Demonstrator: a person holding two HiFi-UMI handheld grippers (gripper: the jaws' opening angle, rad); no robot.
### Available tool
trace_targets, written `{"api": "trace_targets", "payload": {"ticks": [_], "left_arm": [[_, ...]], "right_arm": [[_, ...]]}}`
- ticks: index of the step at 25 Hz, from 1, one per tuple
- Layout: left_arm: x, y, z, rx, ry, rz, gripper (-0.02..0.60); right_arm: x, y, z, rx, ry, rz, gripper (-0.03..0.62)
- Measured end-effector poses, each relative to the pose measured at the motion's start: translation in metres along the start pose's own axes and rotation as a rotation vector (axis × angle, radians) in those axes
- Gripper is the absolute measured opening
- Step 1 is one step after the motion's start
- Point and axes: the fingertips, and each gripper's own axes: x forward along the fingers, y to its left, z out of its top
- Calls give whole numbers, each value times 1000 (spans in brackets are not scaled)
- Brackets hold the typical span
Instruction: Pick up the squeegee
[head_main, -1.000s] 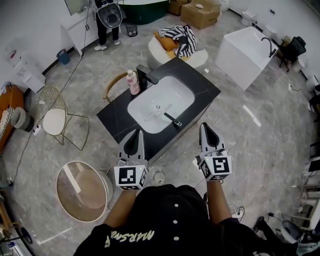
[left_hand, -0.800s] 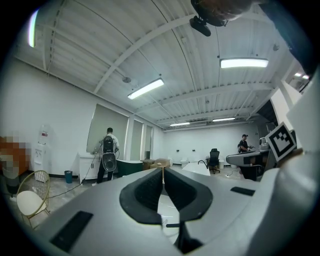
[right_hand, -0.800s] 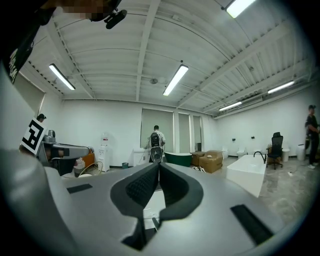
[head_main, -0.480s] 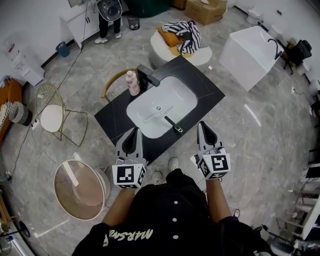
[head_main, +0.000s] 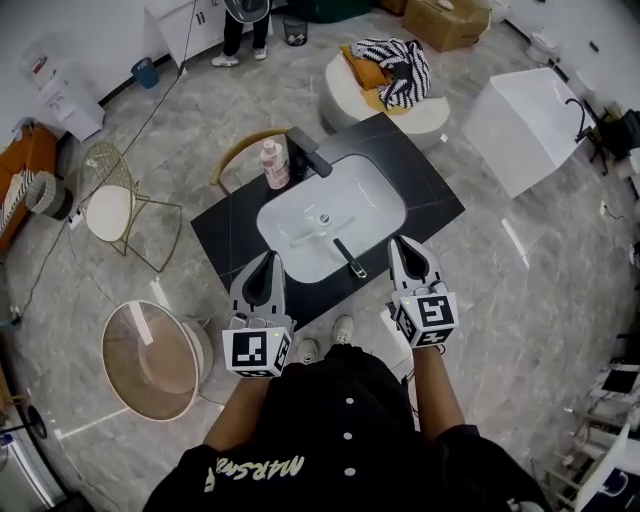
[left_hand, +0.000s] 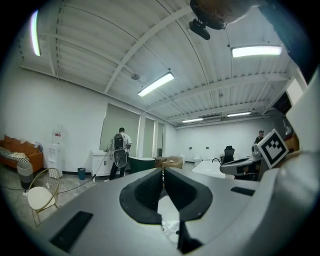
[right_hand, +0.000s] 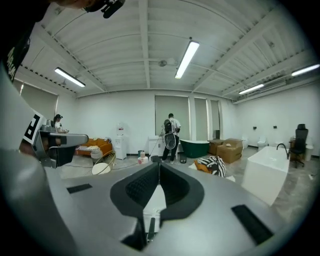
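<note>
The squeegee (head_main: 349, 258) lies in the white sink basin (head_main: 385, 200) with its black handle toward the basin's front right rim. The basin is set in a black counter (head_main: 235, 238). My right gripper (head_main: 401, 244) is shut and empty, its tips just right of the handle over the counter's front edge. In the right gripper view a dark handle (right_hand: 151, 229) shows low through the gap under the shut right gripper (right_hand: 159, 165). My left gripper (head_main: 270, 259) is shut and empty at the counter's front left edge. In the left gripper view the left gripper (left_hand: 163, 171) has its tips together.
A pink bottle (head_main: 271, 163) and a black faucet (head_main: 308, 152) stand at the basin's far rim. A gold wire chair (head_main: 110, 212) and a round beige tub (head_main: 150, 358) are at the left. A white bathtub (head_main: 535, 125) is far right. A person (head_main: 245, 15) stands at the back.
Both grippers and the person holding them have come closer to the sink. The right gripper's tips moved from short of the counter to just beside the squeegee's handle. Both stayed shut.
</note>
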Motion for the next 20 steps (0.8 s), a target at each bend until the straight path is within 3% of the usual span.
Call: {"api": "trace_targets", "payload": {"ticks": [10,16,20], "left_arm": [[16,-6,-37,-27,64,24,18],[21,-4,-60,-47,97,36,19],[21,-6,-74,-58,125,45,18]], "right_arm": [[78,8,-88,-26,293,154,57],[132,26,-175,-70,551,264,152],[152,35,-232,-93,735,300,173]]}}
